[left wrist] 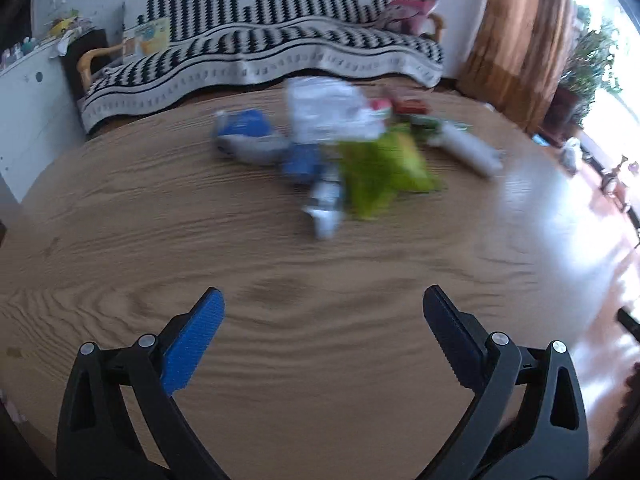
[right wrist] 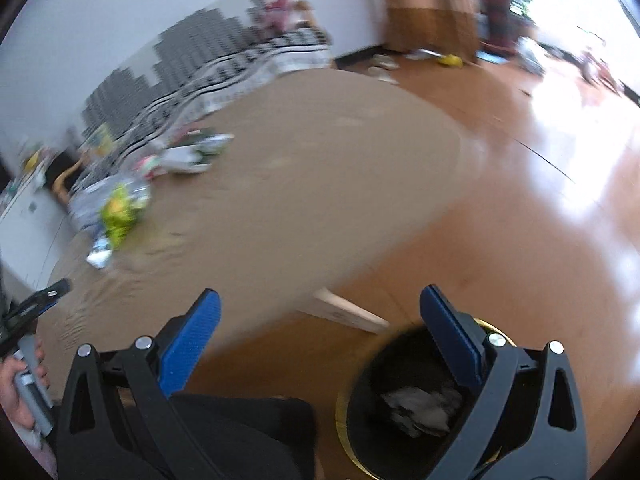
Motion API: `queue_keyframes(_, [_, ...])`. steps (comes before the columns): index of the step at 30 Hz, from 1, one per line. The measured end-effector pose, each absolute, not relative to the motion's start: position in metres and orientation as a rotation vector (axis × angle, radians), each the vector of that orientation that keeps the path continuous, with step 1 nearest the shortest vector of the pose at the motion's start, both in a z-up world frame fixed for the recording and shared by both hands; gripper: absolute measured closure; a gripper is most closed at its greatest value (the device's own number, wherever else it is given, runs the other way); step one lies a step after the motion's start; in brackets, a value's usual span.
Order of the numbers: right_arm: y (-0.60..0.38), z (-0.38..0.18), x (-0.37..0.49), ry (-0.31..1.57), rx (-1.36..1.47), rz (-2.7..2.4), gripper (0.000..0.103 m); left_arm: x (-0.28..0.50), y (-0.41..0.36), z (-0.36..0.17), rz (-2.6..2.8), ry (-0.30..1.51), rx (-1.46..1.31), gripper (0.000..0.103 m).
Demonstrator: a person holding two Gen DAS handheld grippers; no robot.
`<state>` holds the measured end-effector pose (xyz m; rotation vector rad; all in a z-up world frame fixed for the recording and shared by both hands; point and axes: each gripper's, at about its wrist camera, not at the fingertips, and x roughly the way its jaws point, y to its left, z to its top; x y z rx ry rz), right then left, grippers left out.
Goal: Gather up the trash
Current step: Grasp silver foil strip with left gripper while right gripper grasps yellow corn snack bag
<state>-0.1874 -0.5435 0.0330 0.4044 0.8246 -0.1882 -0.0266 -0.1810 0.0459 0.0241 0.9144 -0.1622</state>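
Roughly at the middle of the wooden counter (left wrist: pixel 160 220) lies a blurred heap of trash (left wrist: pixel 340 148): a crumpled white wrapper (left wrist: pixel 324 108) at the back, a yellow-green bag (left wrist: pixel 380 168) in front of it, blue and white packets (left wrist: pixel 248 132) to the left, and a white tube-like item (left wrist: pixel 468 148) off to the right. The pieces overlap or touch, though the blur hides just how. The left gripper (left wrist: pixel 323 300) hangs above bare wood on the near side of the heap, well apart from it, its jaws spread wide with nothing between them. In the right wrist view the same heap (right wrist: pixel 120 208) sits far off toward the left, near the far rim of the counter. The right gripper (right wrist: pixel 319 300) is out past the counter's near edge, over the shiny brown floor (right wrist: pixel 520 220), jaws also wide apart and empty. Just below its right jaw stands a black bin (right wrist: pixel 360 420) with a yellow rim, holding pale crumpled rubbish (right wrist: pixel 420 404). At the left edge of that view a hand (right wrist: pixel 16 392) grips the other tool's handle. Behind the counter stands a sofa under a black-and-white patterned cover (left wrist: pixel 260 48), with a brown curtain (left wrist: pixel 520 32) to its right.
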Motion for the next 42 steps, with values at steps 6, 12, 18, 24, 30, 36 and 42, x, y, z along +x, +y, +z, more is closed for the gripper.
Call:
queue_keyframes(6, [-0.473, 0.063, -0.102, 0.781, 0.368, -0.052, 0.007, 0.009, -0.17, 0.028, -0.173, 0.926, 0.067, 0.006])
queue_keyframes(12, [-0.396, 0.074, -0.022, 0.788, 0.236, 0.093, 0.007, 0.03, -0.181, 0.014, -0.236, 0.922, 0.1, 0.006])
queue_keyframes(18, [-0.349, 0.065, 0.026, 0.823, 0.064, 0.241, 0.007, 0.049, -0.184, 0.006, -0.267, 0.915, 0.146, 0.006])
queue_keyframes(24, [-0.338, 0.05, 0.054, 0.836, 0.014, 0.347, 0.007, 0.07, -0.175, -0.001, -0.311, 0.939, 0.146, 0.006])
queue_keyframes(30, [-0.325, 0.042, 0.07, 0.839, -0.034, 0.377, 0.007, 0.078, -0.176, 0.0, -0.355, 0.927, 0.129, 0.009])
queue_keyframes(36, [-0.322, 0.03, 0.088, 0.889, -0.018, 0.378, 0.039, 0.083, -0.193, -0.005, -0.372, 0.969, 0.172, 0.028])
queue_keyframes(42, [-0.321, 0.027, 0.077, 0.861, -0.014, 0.35, 0.047, 0.077, -0.187, 0.001, -0.382, 0.967, 0.1, 0.077])
